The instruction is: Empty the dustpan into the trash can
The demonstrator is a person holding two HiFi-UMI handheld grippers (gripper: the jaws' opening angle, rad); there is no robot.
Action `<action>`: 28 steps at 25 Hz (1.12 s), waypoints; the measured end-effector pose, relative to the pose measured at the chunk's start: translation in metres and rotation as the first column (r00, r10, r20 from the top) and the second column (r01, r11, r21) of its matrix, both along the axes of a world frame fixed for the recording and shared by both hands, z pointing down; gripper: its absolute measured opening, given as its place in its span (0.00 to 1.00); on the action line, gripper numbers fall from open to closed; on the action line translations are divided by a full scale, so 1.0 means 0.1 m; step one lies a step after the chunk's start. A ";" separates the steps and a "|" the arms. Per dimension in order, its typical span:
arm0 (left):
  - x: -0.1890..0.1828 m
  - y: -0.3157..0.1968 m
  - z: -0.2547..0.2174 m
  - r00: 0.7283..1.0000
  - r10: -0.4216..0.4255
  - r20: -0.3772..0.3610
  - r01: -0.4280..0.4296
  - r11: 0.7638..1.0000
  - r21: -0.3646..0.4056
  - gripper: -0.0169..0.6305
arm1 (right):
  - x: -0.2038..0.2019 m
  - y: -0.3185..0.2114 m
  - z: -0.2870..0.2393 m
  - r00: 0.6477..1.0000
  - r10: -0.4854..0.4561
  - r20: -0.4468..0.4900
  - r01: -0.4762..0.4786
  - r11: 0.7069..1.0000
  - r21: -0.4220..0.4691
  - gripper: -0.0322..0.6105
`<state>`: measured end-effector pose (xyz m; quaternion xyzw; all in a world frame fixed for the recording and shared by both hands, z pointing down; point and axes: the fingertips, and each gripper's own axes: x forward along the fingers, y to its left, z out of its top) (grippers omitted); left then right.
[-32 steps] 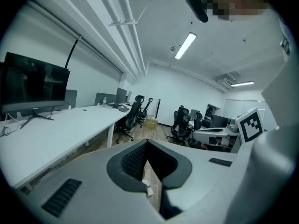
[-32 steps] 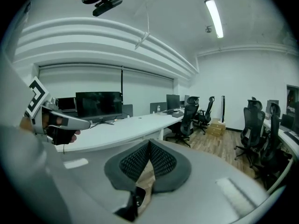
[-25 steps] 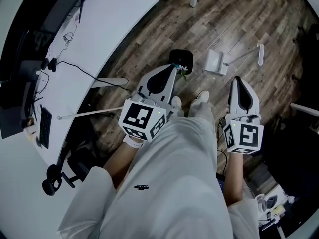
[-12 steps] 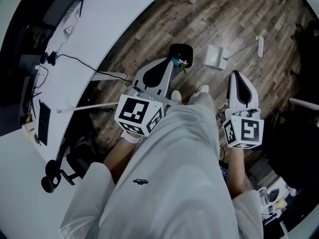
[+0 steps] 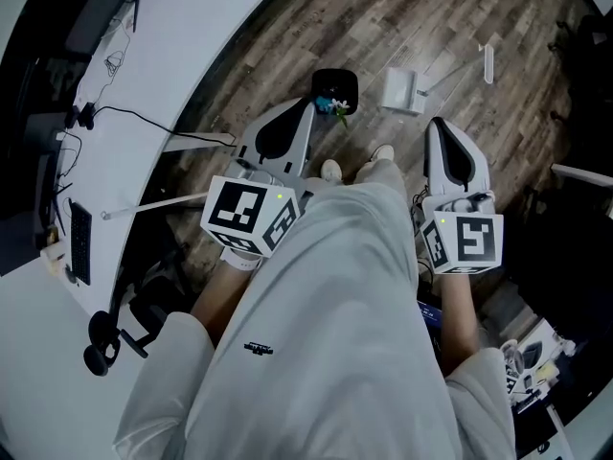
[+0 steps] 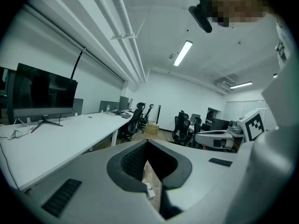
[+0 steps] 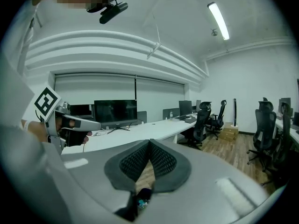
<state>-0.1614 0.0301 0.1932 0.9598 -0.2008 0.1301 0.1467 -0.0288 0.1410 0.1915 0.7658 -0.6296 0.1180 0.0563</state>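
Both left tongs [image 5: 306, 105] and right tongs [image 5: 437, 123] together, empty; dustpan [image 5: 402, 92] near trash can [image 5: 335, 88] ahead.

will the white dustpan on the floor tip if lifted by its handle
Probably light: the dustpan looks like thin white plastic. Its pan sits at one end of the long handle, so it may well swing or tilt.

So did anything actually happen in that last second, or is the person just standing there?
Barely. The left gripper and right gripper drifted slightly up the head view, and so did the trash can and dustpan on the floor, so mostly the view itself shifted. Nothing was grabbed or released: fingers stay closed and empty, dustpan untouched.
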 end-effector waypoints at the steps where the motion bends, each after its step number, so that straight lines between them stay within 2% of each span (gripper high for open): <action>1: 0.00 0.01 -0.01 1.000 0.000 0.000 0.000 1.000 0.000 0.04 | 0.00 0.01 0.00 1.000 -0.002 0.005 0.002 1.000 0.000 0.07; 28: 0.09 0.01 0.02 1.000 0.020 -0.014 -0.020 0.999 -0.026 0.04 | -0.09 -0.09 0.05 1.000 -0.012 0.003 0.012 1.000 -0.014 0.07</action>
